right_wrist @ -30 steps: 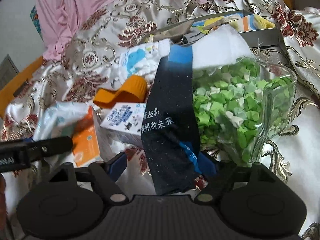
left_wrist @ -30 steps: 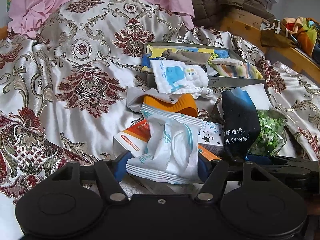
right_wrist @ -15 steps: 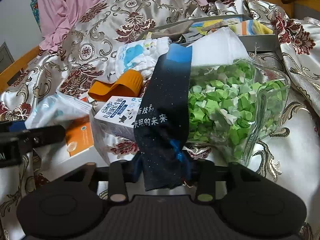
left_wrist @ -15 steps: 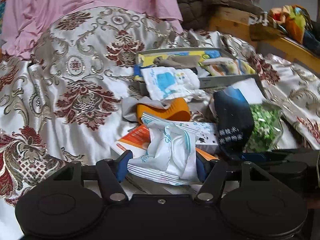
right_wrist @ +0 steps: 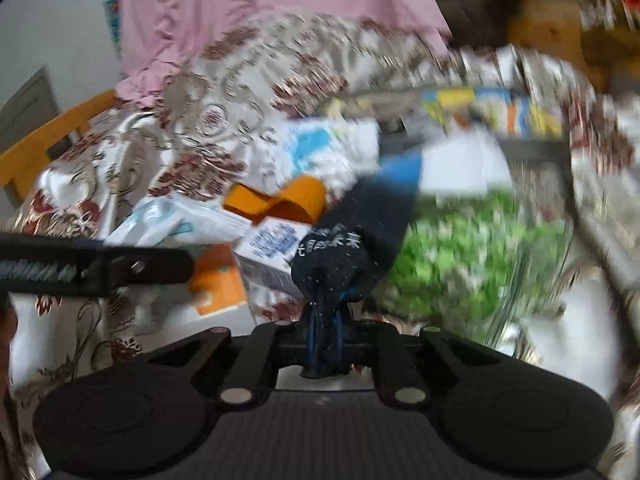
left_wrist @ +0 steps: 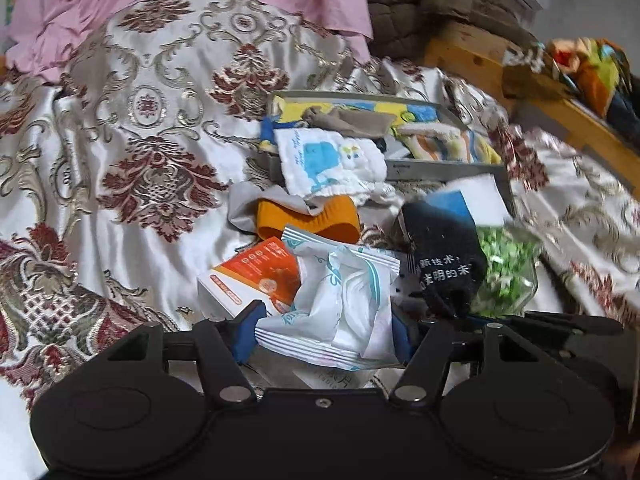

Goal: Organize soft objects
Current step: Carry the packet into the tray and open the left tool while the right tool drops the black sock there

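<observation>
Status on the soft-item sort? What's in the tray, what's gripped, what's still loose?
Done: several cloths lie in the grey tray. In hand: the right gripper is shut on the dark sock; the left gripper holds the white crinkled packet between its fingers. Left: the blue-print white cloth drapes over the tray's edge, and the orange band lies on the bedspread.
</observation>
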